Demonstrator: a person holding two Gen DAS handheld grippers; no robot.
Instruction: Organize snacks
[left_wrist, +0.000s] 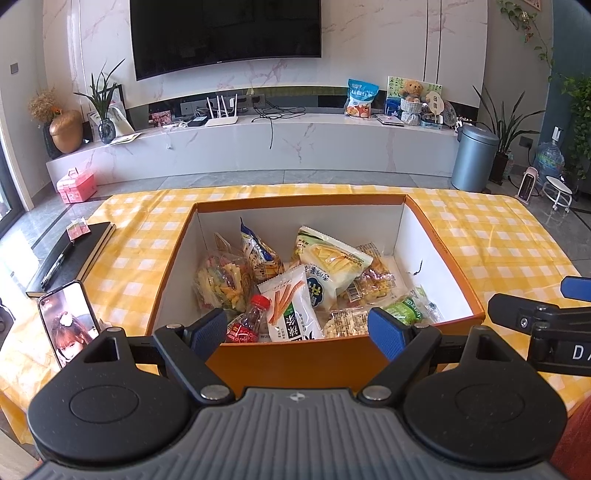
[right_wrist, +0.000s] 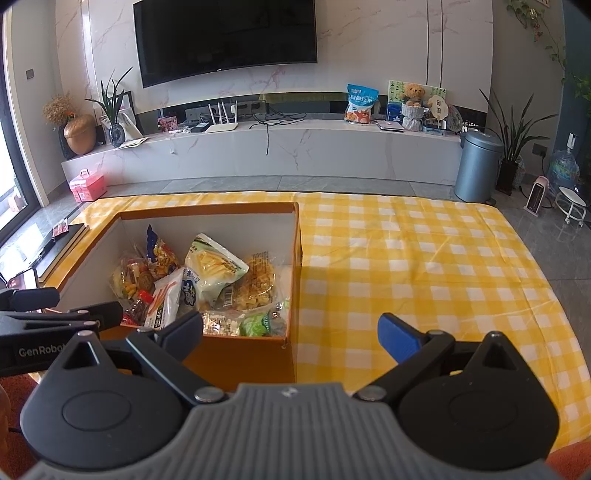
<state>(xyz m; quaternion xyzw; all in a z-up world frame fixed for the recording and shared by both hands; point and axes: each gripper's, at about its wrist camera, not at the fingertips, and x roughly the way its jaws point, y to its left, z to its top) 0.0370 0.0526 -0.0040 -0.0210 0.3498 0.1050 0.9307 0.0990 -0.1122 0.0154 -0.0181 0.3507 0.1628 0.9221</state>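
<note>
An orange cardboard box (left_wrist: 291, 360) with white inner walls stands on the yellow checked tablecloth (left_wrist: 136, 240). It holds several snack packets and a small red-capped bottle (left_wrist: 247, 321). A white packet with orange sticks (left_wrist: 291, 310) and a green-and-yellow packet (left_wrist: 332, 258) lie on top. My left gripper (left_wrist: 299, 328) is open and empty, just above the box's near wall. My right gripper (right_wrist: 291, 332) is open and empty, over the box's near right corner (right_wrist: 288, 338). The box (right_wrist: 295, 229) fills the left of the right wrist view. Each gripper shows at the edge of the other's view.
A phone (left_wrist: 68, 321) with a lit screen stands at the left, beside a black notebook (left_wrist: 74, 254) with a pen. The tablecloth (right_wrist: 424, 266) stretches to the right of the box. A TV bench, a grey bin (left_wrist: 474, 158) and plants stand beyond the table.
</note>
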